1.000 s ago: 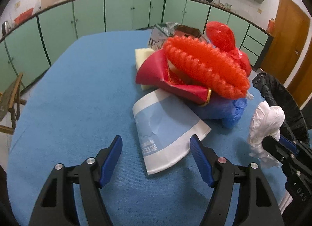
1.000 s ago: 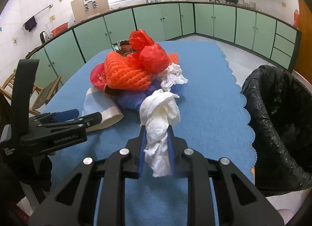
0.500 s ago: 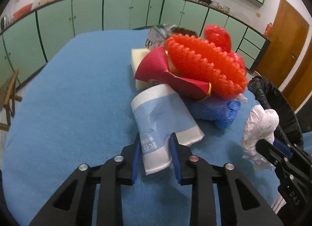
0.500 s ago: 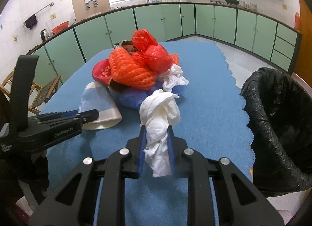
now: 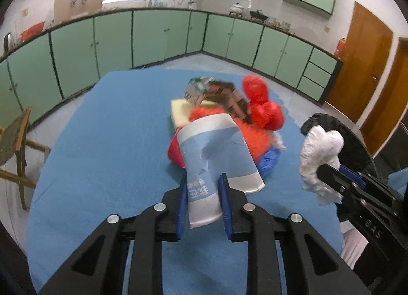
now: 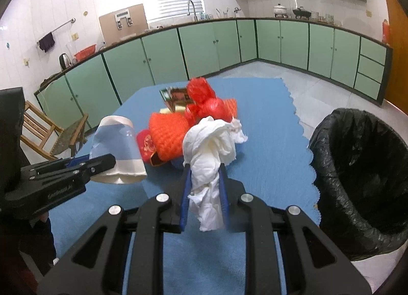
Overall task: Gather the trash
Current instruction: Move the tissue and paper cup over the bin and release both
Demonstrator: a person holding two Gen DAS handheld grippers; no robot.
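Observation:
My left gripper [image 5: 202, 180] is shut on a blue and white paper bag [image 5: 216, 152], which hangs lifted clear of the blue tablecloth [image 5: 102, 147]. The same bag [image 6: 116, 147] shows at the left of the right wrist view, in the left gripper [image 6: 102, 161]. My right gripper [image 6: 204, 170] is shut on a crumpled white tissue wad [image 6: 209, 142], also raised; that tissue wad [image 5: 318, 152] and right gripper [image 5: 329, 170] appear at the right of the left wrist view. A trash pile lies mid-table: orange foam net [image 6: 168, 132], red mesh [image 6: 201, 91], a small carton [image 6: 176, 96].
A bin lined with a black bag [image 6: 357, 167] stands at the table's right edge. A blue plastic bag [image 5: 270, 160] and a pale sponge [image 5: 179, 110] lie in the pile. A wooden chair [image 6: 48, 129] stands left of the table. Green cabinets line the walls.
The left gripper closed on the paper bag and lifted it off the cloth. The right gripper rose a little, still gripping the tissue wad.

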